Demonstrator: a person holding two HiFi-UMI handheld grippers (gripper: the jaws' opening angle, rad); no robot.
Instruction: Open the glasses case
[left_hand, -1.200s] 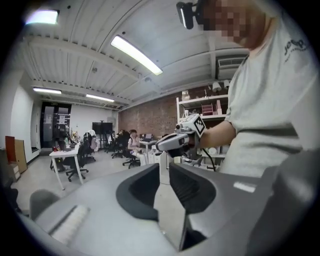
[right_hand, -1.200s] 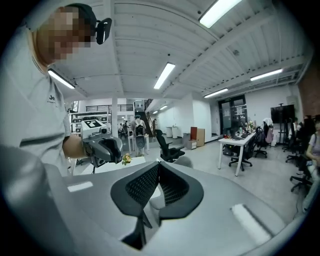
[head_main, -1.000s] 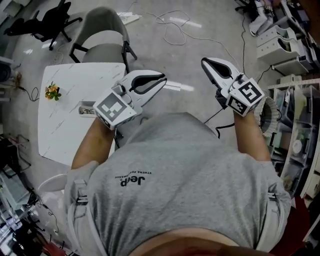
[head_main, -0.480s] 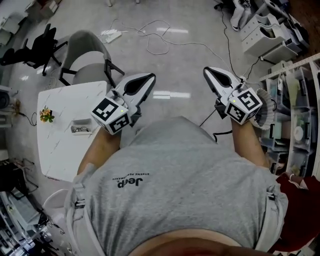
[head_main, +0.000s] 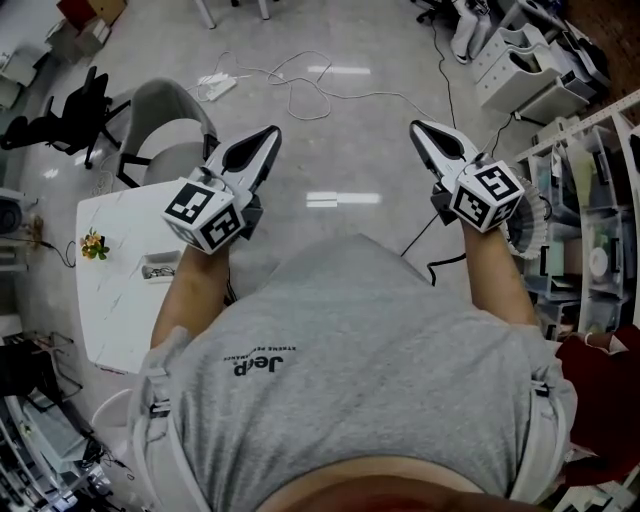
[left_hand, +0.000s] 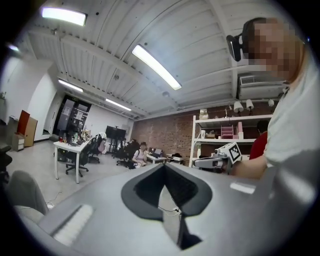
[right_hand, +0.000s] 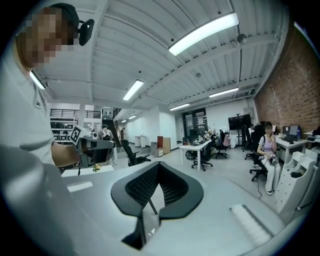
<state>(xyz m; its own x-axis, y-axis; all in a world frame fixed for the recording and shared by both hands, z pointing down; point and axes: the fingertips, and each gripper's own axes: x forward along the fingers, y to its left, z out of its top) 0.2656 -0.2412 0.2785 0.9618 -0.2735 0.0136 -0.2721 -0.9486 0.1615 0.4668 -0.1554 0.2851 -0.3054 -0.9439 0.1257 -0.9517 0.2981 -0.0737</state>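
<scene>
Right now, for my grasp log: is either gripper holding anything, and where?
Nothing held. On the white left gripper the jaws have just been closing on nothing; the white right gripper is shut and empty.

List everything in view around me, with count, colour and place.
table: one, white, lower left
flowers: one bunch, orange, on the table
small tray: one, pale, on the table, contents unclear
armchair: one, grey, beyond the table
office chair: one, black, upper left
cable: one, white, looped on the floor
shelving: one, pale, right edge
T-shirt: one, grey, on the person
left gripper: one, white and black, jaws have just been closing, now together, empty
right gripper: one, white and black, jaws together, empty
</scene>
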